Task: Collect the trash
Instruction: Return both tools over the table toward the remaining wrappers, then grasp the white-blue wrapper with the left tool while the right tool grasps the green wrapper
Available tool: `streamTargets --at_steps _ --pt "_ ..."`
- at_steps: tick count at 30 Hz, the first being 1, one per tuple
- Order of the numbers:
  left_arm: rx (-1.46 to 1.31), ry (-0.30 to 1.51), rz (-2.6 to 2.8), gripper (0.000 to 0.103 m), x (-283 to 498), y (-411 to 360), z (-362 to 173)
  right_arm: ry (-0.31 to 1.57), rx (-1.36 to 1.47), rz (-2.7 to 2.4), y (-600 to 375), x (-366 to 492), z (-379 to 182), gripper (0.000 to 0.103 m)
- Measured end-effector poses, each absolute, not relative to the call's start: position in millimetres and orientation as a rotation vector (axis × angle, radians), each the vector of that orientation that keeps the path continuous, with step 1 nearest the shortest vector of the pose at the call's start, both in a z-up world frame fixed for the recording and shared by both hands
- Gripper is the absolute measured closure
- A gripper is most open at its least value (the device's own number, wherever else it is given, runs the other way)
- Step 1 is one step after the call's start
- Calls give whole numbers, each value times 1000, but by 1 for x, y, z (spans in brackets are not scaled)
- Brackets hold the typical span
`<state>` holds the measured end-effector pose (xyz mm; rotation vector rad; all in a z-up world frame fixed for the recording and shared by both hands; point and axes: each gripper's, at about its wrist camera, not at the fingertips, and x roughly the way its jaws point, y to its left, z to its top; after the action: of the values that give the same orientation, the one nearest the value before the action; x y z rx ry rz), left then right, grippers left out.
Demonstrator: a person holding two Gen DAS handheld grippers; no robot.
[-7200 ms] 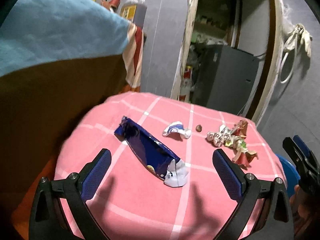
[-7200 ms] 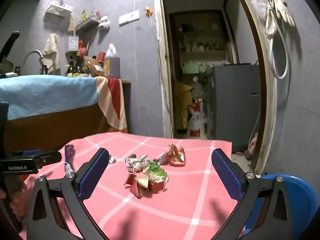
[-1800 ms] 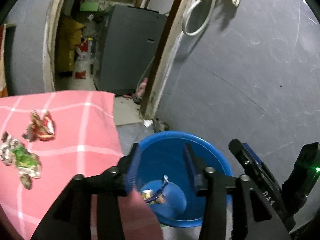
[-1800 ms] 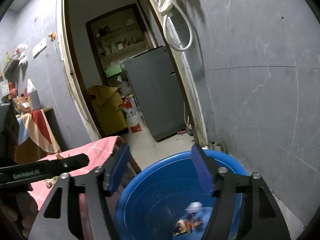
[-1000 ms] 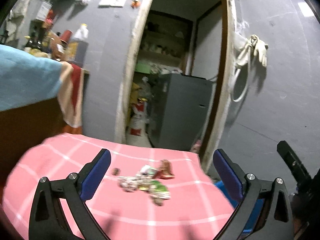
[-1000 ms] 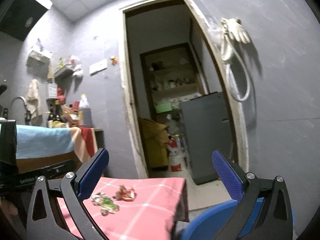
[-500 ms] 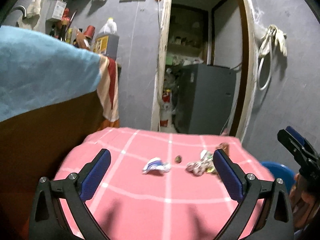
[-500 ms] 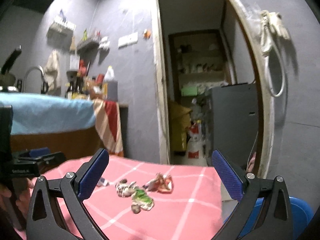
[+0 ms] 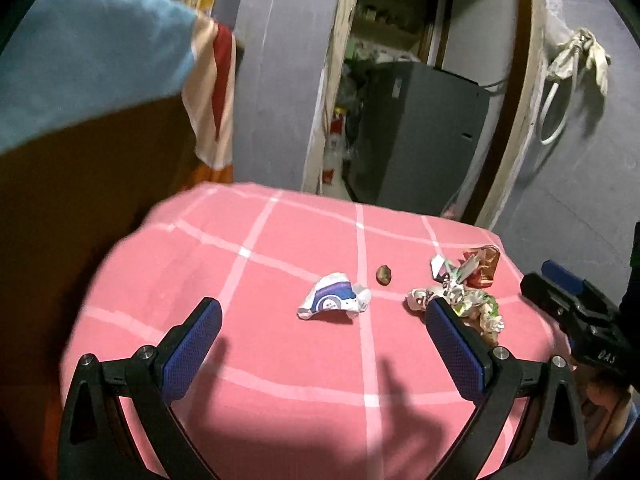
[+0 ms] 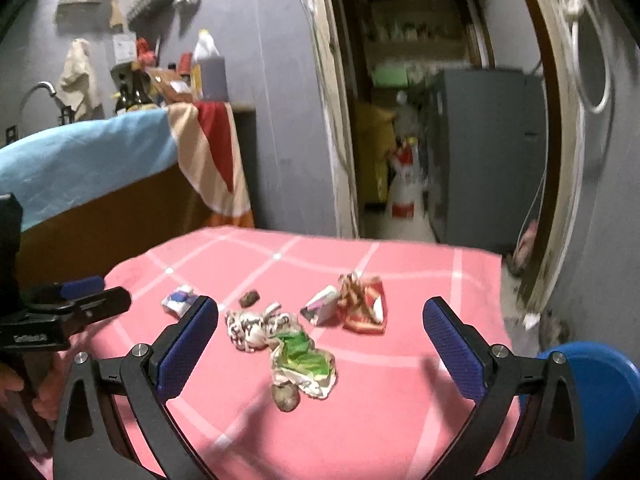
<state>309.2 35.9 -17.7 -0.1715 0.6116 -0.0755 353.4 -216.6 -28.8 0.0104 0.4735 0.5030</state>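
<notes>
left hand-held gripper [image 9: 320, 334] spread empty, right hand-held gripper [image 10: 320, 334] spread empty over crumpled wrappers [image 10: 280, 336]

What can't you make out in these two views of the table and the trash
- Blue basin: right wrist view shows only its rim at the lower right edge, behind the right tool; its contents are hidden.
- Green and white wrapper pile: left wrist view, partly covered by a finger of the left tool.
- Print on the blue and white wrapper: too small and blurred in both views.
</notes>
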Motion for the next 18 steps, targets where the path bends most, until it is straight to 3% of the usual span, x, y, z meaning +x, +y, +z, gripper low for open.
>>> streamTargets --at_steps 2,5,7,12,18 --pt "-195 647 -89 7 319 37 -21 514 4 511 -213 358 -31 2" --pt "-219 703 -113 20 333 37 -26 588 -27 534 -205 365 -39 17" --pt "-228 737 -127 31 341 36 -30 639 -63 551 -198 369 -43 21" --pt "-250 782 -161 46 354 35 -35 700 -92 572 -192 375 -50 32" --pt "-265 807 -181 69 362 35 -38 758 -65 596 -194 382 -56 64"
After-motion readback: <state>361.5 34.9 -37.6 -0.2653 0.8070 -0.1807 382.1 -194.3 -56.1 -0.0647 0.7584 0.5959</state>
